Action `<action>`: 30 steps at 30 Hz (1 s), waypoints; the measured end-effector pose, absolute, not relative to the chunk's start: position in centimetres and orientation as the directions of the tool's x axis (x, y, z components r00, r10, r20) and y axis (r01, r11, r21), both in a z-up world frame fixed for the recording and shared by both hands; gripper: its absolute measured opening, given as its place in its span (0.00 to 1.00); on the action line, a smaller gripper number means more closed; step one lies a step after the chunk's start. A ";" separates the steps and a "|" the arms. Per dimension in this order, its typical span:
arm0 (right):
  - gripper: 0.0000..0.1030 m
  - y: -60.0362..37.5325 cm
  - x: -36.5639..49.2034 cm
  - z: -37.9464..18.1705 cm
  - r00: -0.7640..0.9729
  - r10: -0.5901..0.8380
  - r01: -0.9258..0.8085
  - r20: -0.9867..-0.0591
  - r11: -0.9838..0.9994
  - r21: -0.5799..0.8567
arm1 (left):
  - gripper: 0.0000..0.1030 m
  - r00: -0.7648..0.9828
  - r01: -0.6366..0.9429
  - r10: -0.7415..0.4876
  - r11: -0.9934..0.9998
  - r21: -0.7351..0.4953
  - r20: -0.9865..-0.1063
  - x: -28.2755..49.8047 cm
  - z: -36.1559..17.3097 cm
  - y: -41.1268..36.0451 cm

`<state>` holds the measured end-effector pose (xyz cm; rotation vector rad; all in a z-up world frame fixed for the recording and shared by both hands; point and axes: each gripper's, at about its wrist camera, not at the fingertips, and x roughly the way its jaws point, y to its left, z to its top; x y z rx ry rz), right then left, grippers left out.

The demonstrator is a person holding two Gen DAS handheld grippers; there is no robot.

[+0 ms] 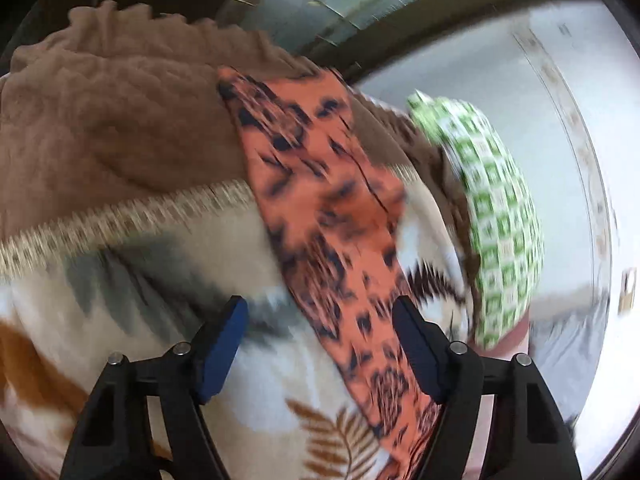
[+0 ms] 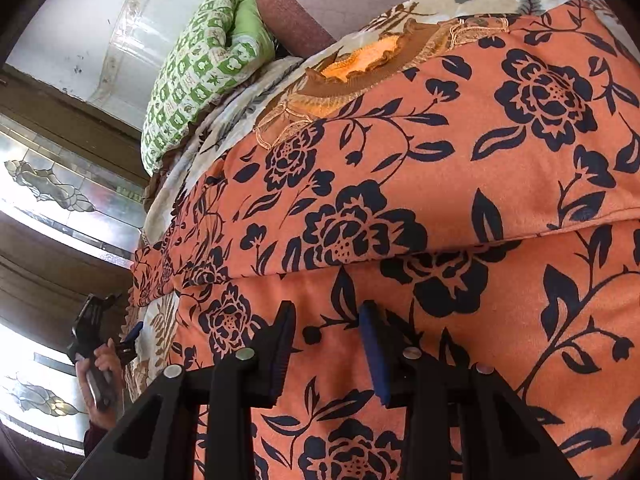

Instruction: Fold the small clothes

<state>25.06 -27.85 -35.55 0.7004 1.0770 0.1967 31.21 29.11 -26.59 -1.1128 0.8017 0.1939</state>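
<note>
An orange garment with a dark floral print (image 2: 440, 168) lies spread on the bed, its brown lace neckline (image 2: 360, 64) at the far end and a fold line running across it. My right gripper (image 2: 327, 314) hovers just over the near layer of this cloth, its jaws partly apart with nothing pinched. In the left wrist view a narrow part of the same orange garment (image 1: 328, 208) runs diagonally over the blanket. My left gripper (image 1: 320, 314) stands open over it, pads on either side and apart from the cloth. The left gripper (image 2: 130, 338) also shows at the garment's left edge, held by a hand (image 2: 102, 362).
A cream leaf-print blanket (image 1: 140, 280) covers the bed, with a brown fleece blanket (image 1: 112, 120) bunched behind. A green checked pillow (image 2: 192, 72) lies at the bed's far edge by a white wall (image 1: 460, 80). Patterned glass panels (image 2: 48, 188) stand to the left.
</note>
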 end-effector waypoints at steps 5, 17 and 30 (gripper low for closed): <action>0.36 -28.2 25.1 -35.6 0.478 0.487 0.186 -0.731 0.757 0.627 | 0.68 0.740 -0.485 -0.270 0.420 -0.767 -0.616 33.0 -27.1 30.6; 0.35 -28.9 24.6 -35.8 0.488 0.492 0.186 -0.721 0.748 0.637 | 0.20 0.751 -0.459 -0.277 0.433 -0.776 -0.599 36.2 -28.7 30.8; 0.35 -33.2 24.8 -30.6 0.643 0.362 0.219 -0.675 0.758 0.615 | 0.08 0.801 -0.135 -0.248 0.812 -0.568 -0.545 36.1 -16.6 14.6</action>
